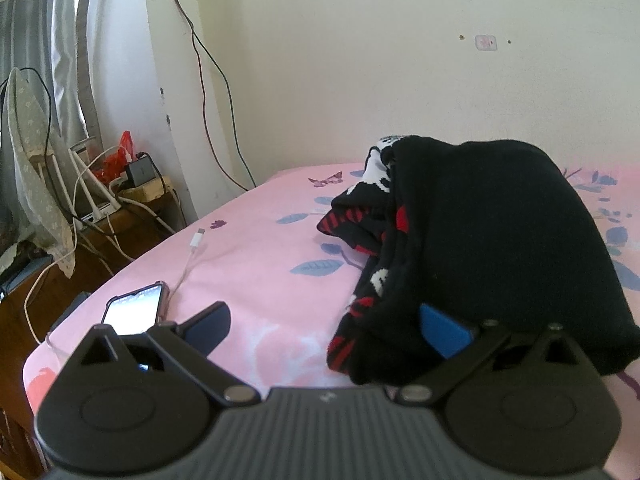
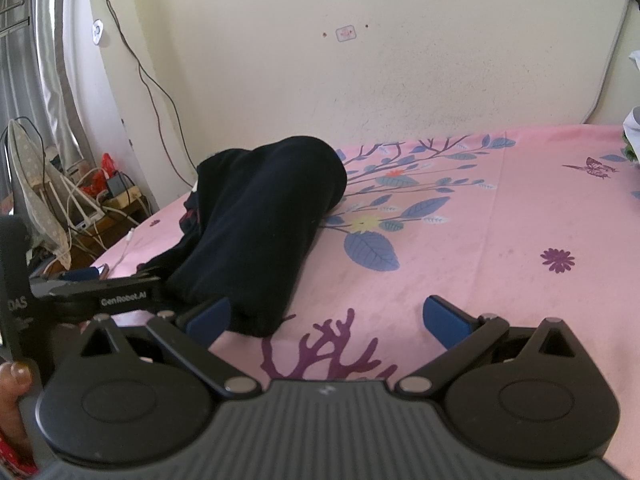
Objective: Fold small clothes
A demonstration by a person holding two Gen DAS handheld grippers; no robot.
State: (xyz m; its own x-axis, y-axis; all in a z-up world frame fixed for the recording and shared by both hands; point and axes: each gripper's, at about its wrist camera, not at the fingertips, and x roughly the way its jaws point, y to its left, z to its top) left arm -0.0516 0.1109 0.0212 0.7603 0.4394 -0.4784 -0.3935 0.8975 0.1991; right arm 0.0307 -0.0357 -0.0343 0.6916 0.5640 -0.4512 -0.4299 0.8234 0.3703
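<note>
A pink bedsheet printed with blue leaves and purple flowers (image 2: 460, 240) covers the bed, and on it lies a soft black knitted garment (image 2: 260, 232) heaped in a long mound, running from the near left toward the far wall. Under and to the left of that mound, in the left wrist view, sits a black garment patterned in red and white (image 1: 360, 216), bunched and partly covered by the black knit (image 1: 500, 240).

The left gripper (image 1: 326, 326) has its blue-padded fingers spread wide. Its right fingertip (image 1: 442, 330) lies against the near edge of the black knit, which drapes over it; its left fingertip (image 1: 212, 326) hangs over bare sheet (nothing is pinched between them).

The right gripper (image 2: 326, 318) is also spread wide, low over the sheet (image 1: 260, 248). Its left fingertip (image 2: 210, 316) is just beside the near end of the black mound, touching or almost so; its right fingertip (image 2: 446, 320) is over open sheet above a purple branch print.

At the near left of the bed lies a smartphone with a lit screen (image 1: 134, 306), and a thin white charging cable (image 1: 192, 256) trails beyond it. Further left, off the bed, a wooden side table (image 1: 120, 232) holds tangled white cords.
</note>
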